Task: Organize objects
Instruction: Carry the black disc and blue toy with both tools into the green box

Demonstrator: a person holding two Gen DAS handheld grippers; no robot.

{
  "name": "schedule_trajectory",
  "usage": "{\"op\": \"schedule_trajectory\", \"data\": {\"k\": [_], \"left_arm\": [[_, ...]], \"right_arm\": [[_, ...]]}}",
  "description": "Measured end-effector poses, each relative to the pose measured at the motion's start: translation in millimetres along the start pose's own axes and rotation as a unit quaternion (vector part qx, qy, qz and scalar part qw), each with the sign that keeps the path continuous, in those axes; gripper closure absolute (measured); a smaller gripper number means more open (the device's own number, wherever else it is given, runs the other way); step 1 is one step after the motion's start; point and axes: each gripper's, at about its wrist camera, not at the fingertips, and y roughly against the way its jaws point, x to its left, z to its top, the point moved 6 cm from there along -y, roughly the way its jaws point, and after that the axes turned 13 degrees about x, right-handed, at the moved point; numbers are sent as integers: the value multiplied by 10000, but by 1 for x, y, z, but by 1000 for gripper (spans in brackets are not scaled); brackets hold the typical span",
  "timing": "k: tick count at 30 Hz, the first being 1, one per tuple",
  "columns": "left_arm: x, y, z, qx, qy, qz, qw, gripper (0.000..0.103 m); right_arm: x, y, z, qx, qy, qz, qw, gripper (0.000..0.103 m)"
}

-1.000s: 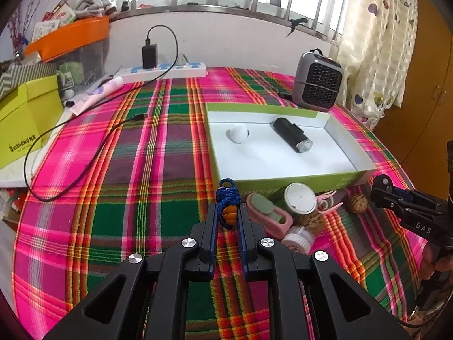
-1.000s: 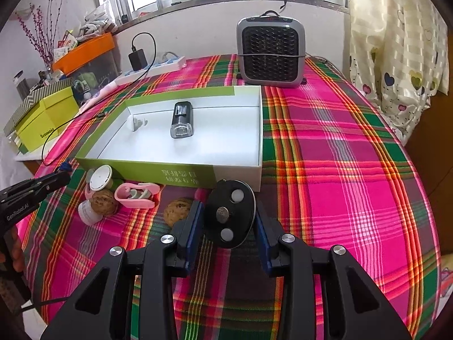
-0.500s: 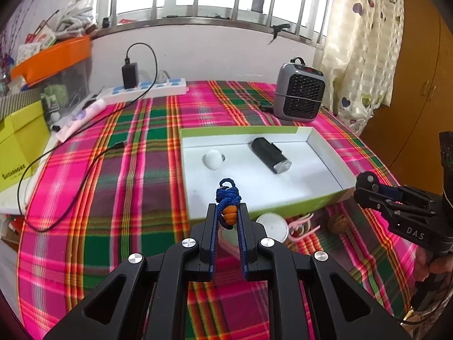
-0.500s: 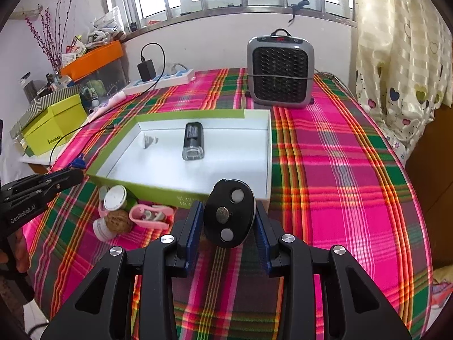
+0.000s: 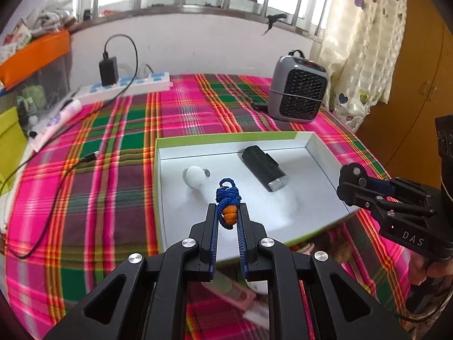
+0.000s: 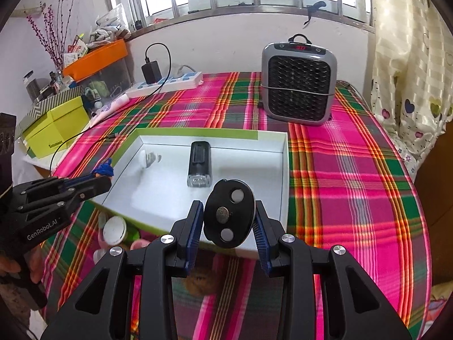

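Observation:
My left gripper (image 5: 228, 212) is shut on a small orange charm with a knotted blue cord (image 5: 228, 198), held above the near part of the shallow white box with green sides (image 5: 226, 137). Inside that box lie a black flashlight (image 5: 264, 167) and a white bulb (image 5: 194, 176). My right gripper (image 6: 228, 218) is shut on a black oval disc with silver studs (image 6: 228, 214), over the box's near edge (image 6: 286, 170). In the right wrist view the left gripper (image 6: 99, 180) with its blue cord hangs over the box's left side.
Small items lie on the plaid cloth in front of the box: a white round lid (image 6: 114, 230), a pink case (image 5: 232, 294), a walnut (image 6: 198, 282). A grey heater (image 6: 298, 80) stands behind the box; a power strip (image 5: 127, 85), yellow-green box (image 6: 56, 126) and orange bin (image 6: 96, 58) sit at the left.
Both grippers have moved forward, still holding their objects. The box now lies under their tips; the small items in front of it have slid below the fingers.

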Motion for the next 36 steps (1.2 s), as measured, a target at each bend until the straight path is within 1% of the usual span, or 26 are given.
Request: {"op": "schedule_trajectory", "data": {"k": [2,9,18,23,36], "left_arm": [[-1,-6,7,19,-86,58,9999,91],[-6,-27,28,177,-159,-77,9997,91],[-11,-49,50,319,-309,-99,9990,91],[-12,-61,55,416,-338,-91,9985,91],[-11,-76,59,582,-329,-65,9977,91]], "right_arm": [[0,-5,7,30,25,-3,10000,67],[-5,-26,29,193,78,-22,9998,67],[-8,-52,49,403,145,-45,9991,67],[-9,-60,54,477,194,-38,9987,67],[-9,-75,57,657,274,-84,9974,67]]}}
